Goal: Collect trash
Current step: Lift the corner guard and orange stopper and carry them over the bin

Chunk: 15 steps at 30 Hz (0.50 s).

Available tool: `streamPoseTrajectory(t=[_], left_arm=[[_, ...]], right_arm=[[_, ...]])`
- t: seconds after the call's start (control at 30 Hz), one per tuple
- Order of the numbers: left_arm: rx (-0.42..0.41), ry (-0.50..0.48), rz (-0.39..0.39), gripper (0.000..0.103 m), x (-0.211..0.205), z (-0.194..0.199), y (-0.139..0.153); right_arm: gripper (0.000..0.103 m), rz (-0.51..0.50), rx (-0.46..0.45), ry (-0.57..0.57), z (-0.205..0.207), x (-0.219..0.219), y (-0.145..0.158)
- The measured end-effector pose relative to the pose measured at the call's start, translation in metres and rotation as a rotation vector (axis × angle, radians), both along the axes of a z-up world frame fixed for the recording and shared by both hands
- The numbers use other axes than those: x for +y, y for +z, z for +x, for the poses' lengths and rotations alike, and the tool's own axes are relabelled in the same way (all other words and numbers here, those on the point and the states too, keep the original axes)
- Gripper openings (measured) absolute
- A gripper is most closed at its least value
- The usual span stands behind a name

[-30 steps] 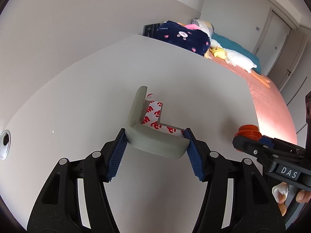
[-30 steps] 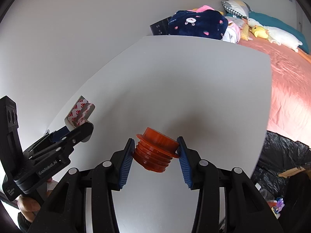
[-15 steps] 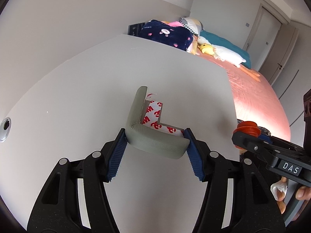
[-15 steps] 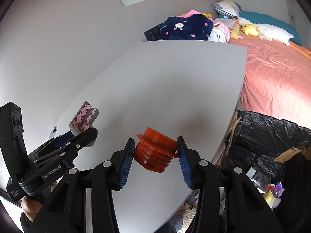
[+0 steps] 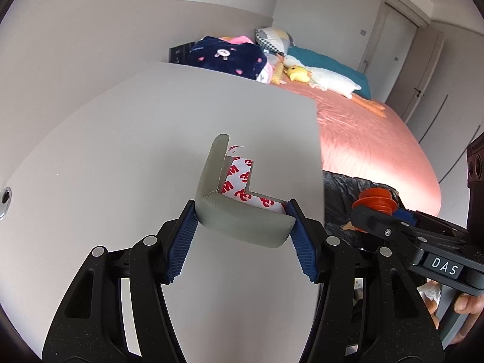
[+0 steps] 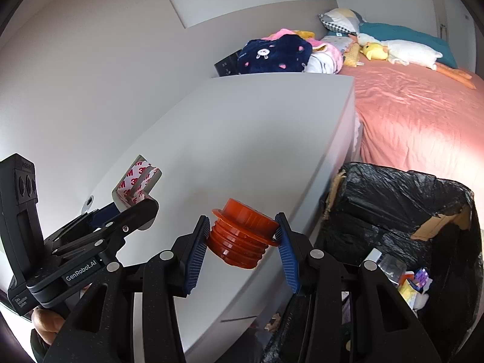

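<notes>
left gripper [image 5: 242, 227] clamps a light, soft foam corner guard [image 5: 239, 214]; right gripper [image 6: 242, 242] pinches a rigid orange threaded plug [image 6: 242, 239] by its ribs

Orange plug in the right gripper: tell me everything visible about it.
The orange plug looks like glossy moulded plastic: a round cap with a wider flange on top and a ribbed, threaded-looking body below. It is tilted, cap leaning up and to the left. The right gripper is shut on it, blue pads pressing its sides, and nothing else touches it. It hangs above the white table's edge, left of the black-lined bin.
</notes>
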<state>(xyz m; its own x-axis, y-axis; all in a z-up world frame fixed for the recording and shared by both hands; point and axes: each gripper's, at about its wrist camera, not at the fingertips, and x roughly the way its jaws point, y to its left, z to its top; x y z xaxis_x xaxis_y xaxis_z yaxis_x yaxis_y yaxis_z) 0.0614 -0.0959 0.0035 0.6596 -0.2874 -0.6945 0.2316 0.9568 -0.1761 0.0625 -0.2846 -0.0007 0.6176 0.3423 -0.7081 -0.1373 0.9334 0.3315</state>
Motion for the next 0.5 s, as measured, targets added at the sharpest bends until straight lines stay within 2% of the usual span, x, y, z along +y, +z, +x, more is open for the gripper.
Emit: streamPoseTrajectory(t=[0.5], left_arm=[[-0.034, -0.135, 0.014, 0.058, -0.067, -0.021, 0.015]], right_arm=[[0.046, -0.01, -0.041, -0.097, -0.044, -0.057, 0.016]])
